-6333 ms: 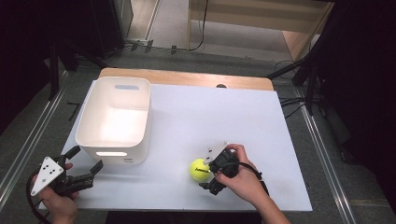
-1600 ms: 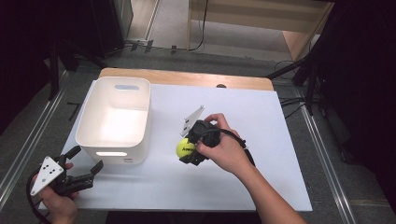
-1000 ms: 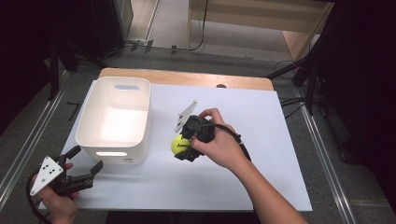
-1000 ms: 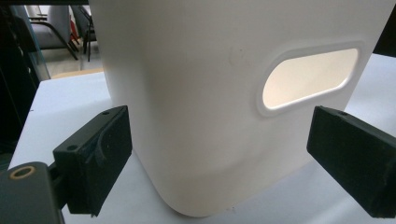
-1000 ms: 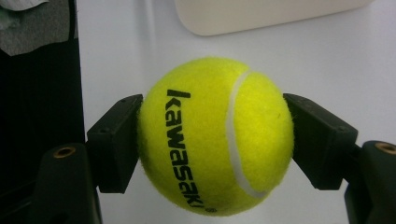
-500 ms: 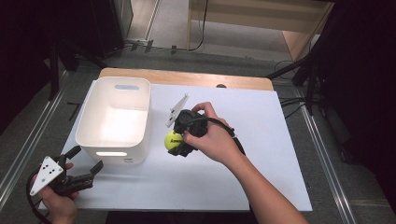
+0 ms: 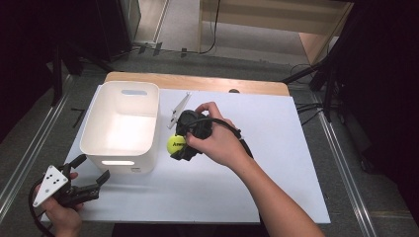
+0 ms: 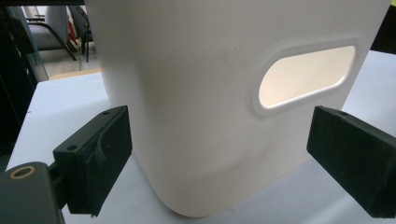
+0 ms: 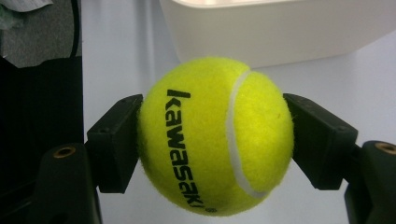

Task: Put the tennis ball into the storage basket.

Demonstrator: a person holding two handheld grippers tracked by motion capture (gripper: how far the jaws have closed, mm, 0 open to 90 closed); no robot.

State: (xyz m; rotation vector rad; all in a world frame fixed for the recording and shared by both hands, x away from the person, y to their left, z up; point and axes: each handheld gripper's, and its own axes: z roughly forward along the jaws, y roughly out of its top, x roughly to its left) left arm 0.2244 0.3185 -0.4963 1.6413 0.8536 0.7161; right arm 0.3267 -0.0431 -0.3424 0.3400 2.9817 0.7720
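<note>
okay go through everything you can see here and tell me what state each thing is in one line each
Tennis ball: clamped between the right claw's pads, beside the bin, not yet in it.
Right claw: shut on the ball.
Left claw: open, holding nothing, facing the bin's handle-slot wall.
White bin: upright on the table, nothing seen inside.
Table: white top, bearing the bin.

Bin [image 7: 121,123] on table [image 7: 276,158] left, ball [image 7: 175,144] just right of it
</note>
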